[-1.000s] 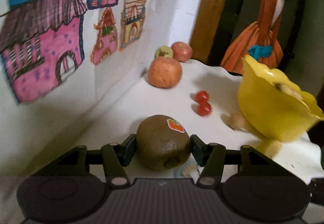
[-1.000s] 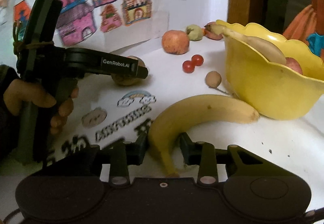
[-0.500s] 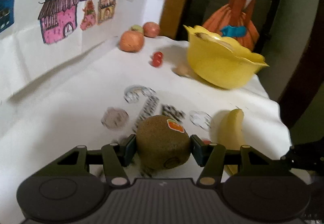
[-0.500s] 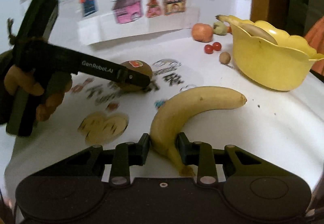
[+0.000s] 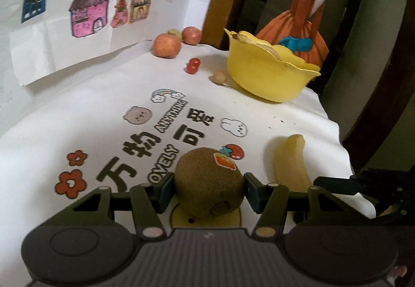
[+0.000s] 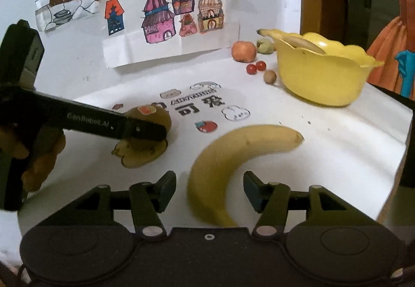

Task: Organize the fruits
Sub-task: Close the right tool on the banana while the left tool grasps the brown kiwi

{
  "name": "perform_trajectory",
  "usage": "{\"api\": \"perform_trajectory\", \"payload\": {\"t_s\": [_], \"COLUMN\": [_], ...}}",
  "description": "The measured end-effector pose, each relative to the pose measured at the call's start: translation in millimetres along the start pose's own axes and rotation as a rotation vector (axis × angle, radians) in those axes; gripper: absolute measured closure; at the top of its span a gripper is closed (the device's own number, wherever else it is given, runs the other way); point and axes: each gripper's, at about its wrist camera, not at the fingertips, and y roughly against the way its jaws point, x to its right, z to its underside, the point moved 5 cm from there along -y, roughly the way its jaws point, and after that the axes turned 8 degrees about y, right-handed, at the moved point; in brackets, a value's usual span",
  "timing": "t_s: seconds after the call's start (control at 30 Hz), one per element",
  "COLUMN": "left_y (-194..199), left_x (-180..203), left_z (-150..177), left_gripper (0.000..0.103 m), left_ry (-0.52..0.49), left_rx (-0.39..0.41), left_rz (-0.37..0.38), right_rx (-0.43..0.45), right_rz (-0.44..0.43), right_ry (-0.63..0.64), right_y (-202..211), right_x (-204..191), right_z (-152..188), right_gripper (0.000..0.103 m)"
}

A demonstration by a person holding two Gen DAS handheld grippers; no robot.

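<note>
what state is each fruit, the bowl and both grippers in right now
left gripper: shut on the kiwi
kiwi: clamped between the left fingers, low over the cloth
right gripper: open, astride the banana
banana: lying free on the cloth
yellow bowl: upright, already holding a banana
apple: loose on the table by the wall
cherry tomatoes: two, loose, touching
small brown fruit: loose beside the bowl

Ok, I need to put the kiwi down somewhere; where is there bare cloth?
Free: the white stretch between the banana and the yellow bowl, and the cloth under the house drawings. Crowded: beside the bowl, with the cherry tomatoes, a small brown fruit and apples.
</note>
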Motion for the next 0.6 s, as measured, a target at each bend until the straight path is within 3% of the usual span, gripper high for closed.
{"api": "perform_trajectory", "payload": {"t_s": [0.17,0.27,0.33,0.6], "left_y": [4,6,7,15], "left_x": [-9,-13,-13,1], "left_z": [-3,-3,-3,-3], "left_gripper": [0.042,0.042,0.042,0.042], "left_ry": [0.017,0.024,0.024,-0.001], "left_rx": [0.009,0.011,0.012,0.03], "left_rz": [-0.031,-0.041,-0.045,-0.036], "right_rx": [-0.022,-0.011,0.005,0.062], "right_rz": [0.078,0.062,0.076,0.006], "right_ry": [0.08,0.033,0.019,-0.09], "right_y": [-16,-17,-16,-1], "right_x": [-12,-7,-3,6], "right_z": [-2,0,1,8], "right_gripper": [0.045,0.046,0.057,0.064]}}
